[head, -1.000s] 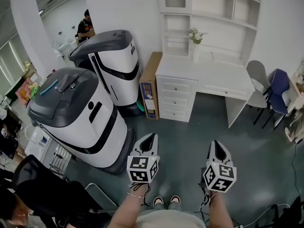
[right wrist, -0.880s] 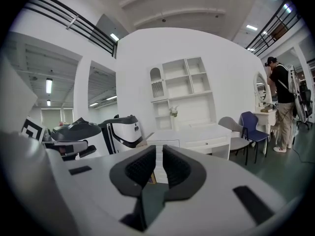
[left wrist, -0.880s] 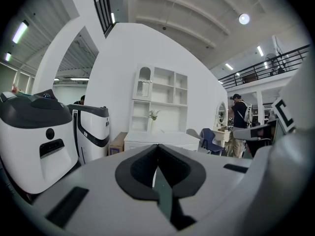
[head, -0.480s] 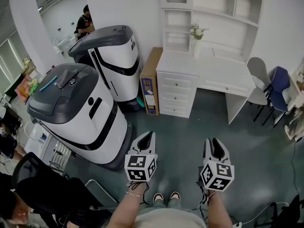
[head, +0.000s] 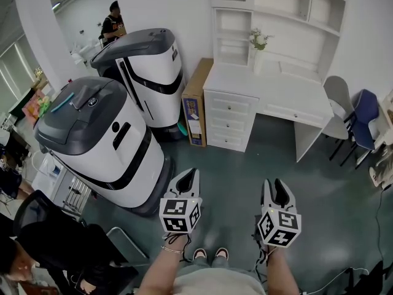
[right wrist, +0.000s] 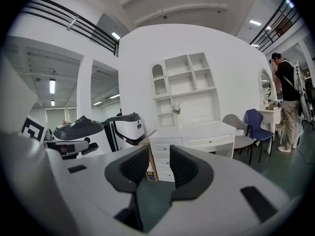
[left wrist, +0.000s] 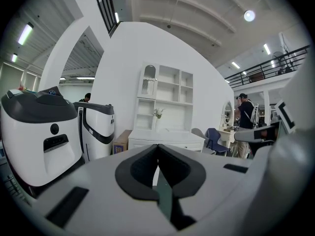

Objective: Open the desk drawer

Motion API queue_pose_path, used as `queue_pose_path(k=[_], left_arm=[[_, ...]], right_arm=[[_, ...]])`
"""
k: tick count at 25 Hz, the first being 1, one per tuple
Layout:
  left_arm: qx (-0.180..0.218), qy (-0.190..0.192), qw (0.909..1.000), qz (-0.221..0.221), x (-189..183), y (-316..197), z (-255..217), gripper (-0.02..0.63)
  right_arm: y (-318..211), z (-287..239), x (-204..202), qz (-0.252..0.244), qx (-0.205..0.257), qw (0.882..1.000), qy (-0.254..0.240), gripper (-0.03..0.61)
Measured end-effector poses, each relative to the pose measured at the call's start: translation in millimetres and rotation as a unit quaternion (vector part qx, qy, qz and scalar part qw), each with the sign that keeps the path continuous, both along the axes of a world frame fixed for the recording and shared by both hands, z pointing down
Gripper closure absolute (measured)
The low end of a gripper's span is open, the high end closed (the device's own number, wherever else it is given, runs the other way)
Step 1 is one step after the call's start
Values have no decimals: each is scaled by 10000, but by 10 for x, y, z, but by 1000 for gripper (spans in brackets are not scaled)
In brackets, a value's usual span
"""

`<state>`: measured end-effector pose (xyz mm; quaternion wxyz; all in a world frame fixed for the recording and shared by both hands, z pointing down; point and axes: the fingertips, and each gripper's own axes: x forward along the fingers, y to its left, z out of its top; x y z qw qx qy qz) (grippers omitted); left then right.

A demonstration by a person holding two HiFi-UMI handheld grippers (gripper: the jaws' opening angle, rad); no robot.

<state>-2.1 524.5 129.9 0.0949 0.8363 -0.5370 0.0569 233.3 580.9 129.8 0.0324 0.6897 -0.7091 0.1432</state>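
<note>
Drawer stack point(head: 228, 112) sits shut under the white worktop point(head: 270, 85) at the far wall, well apart from both grippers. Left gripper point(head: 188, 178) fingers are pressed together and empty. Right gripper point(head: 274, 186) fingers have just been opening and are now wide, nothing between. Risks: the approach could clip the white machine point(head: 104, 134) or the cardboard box point(head: 195, 100). Knobs look small, so the fingers may slip off.

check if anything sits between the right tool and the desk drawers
Nothing visible: only floor lies between the right tool, its jaws just opening and empty, and the desk drawers. The cardboard box stands aside.
</note>
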Motion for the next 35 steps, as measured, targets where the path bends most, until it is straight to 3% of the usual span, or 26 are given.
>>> queue_pose_path(k=[7, 17, 35], left_arm=[[44, -76, 9998, -158, 146, -37, 31, 595], [-14, -105, 9997, -201, 265, -400, 97, 595], [76, -74, 9998, 152, 275, -2367, -35, 595]], right_arm=[[-136, 148, 300, -10, -61, 9998, -174, 457], [-517, 283, 413, -81, -189, 9995, -234, 457], [-2324, 50, 353, 142, -80, 9998, -61, 457]])
